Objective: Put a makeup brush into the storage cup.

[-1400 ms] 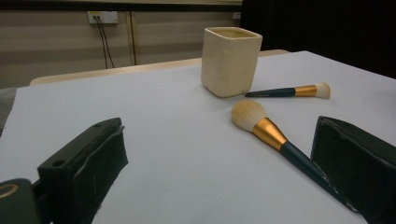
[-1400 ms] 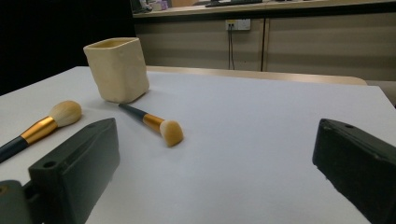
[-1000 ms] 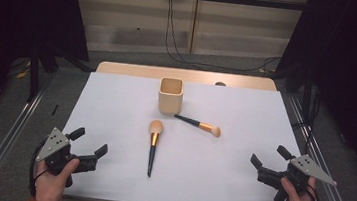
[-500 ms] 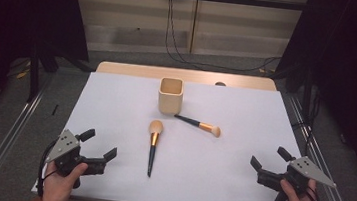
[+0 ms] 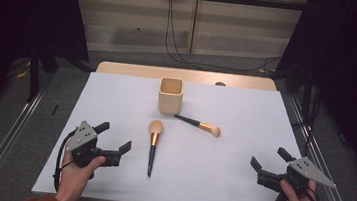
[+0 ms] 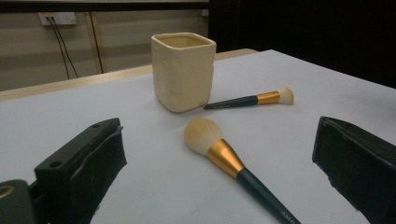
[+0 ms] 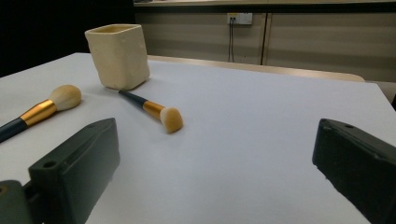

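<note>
The left gripper (image 5: pixel 113 139) is hovering with jaws spread wide and empty, just left of the large brush (image 5: pixel 152 145) lying mid-table. The right gripper (image 5: pixel 267 163) is waiting, likewise released, near the table's (image 5: pixel 237 187) right edge, bare white surface between them.

White lettering on the large brush handle (image 6: pixel 261 193), too small to read

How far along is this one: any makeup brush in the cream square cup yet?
Nothing done: the cream square cup looks empty. The large dark-handled makeup brush and the small one both lie on the white table. The left gripper, open, points at the large brush; the right gripper hangs open, holding nothing.
</note>
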The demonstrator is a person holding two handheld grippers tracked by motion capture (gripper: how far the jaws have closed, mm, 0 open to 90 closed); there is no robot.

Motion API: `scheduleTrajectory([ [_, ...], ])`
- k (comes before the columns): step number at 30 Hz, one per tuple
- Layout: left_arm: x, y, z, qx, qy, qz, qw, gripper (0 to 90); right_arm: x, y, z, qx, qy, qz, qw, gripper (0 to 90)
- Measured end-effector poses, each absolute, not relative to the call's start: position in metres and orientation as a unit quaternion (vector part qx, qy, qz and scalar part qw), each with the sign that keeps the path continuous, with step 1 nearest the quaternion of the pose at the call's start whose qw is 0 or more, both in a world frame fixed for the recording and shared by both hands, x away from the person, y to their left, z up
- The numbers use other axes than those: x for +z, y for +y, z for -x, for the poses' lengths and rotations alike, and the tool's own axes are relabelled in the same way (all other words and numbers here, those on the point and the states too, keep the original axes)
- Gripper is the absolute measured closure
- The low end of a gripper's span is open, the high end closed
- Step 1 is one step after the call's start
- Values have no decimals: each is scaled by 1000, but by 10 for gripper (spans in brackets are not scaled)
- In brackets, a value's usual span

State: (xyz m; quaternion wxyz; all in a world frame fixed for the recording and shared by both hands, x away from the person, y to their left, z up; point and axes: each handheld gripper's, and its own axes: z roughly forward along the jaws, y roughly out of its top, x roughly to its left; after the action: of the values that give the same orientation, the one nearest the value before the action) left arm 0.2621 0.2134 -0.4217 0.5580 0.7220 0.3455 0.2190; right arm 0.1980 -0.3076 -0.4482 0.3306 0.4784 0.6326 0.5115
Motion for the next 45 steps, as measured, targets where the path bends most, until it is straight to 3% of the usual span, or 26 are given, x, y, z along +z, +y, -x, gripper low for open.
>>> scheduleTrajectory([
  [10,-418,192,-277,212,327,-735,556,25,-448,-307,-196,512,632,-478,331,3],
  [45,-423,161,-333,207,351,-735,542,28,-449,-301,-201,510,646,-464,325,0],
])
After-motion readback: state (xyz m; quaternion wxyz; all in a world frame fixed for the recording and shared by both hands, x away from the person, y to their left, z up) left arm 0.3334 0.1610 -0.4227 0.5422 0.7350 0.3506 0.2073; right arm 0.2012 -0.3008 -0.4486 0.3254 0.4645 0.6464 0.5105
